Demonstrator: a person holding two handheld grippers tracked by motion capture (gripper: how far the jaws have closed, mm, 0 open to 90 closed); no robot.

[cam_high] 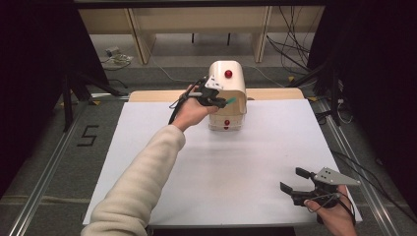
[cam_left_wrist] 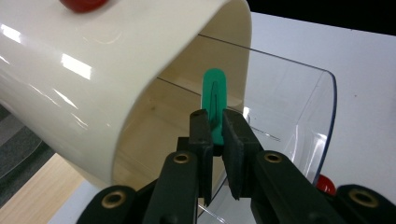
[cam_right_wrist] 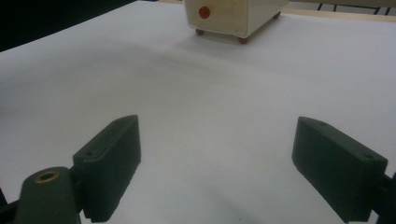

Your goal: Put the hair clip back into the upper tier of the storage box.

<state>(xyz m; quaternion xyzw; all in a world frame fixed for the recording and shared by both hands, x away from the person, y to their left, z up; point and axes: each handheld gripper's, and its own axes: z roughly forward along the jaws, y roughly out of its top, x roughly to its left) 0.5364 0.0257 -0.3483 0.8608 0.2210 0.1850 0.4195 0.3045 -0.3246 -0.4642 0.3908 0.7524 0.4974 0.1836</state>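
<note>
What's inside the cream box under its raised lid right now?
Under the cream lid, the box shows a bare wooden floor behind its clear front panel. The left gripper holds a green piece at the opening. Deeper corners are hidden.

bread box (cam_high: 227, 93) blocks far centre, near tabletop (cam_high: 216, 172) open

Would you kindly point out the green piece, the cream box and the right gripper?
green piece (cam_left_wrist: 215, 100), left gripper view, its rounded upper end.
cream box (cam_high: 227, 83), high view, its raised curved lid.
right gripper (cam_high: 295, 180), high view, between its open fingertips.
</note>
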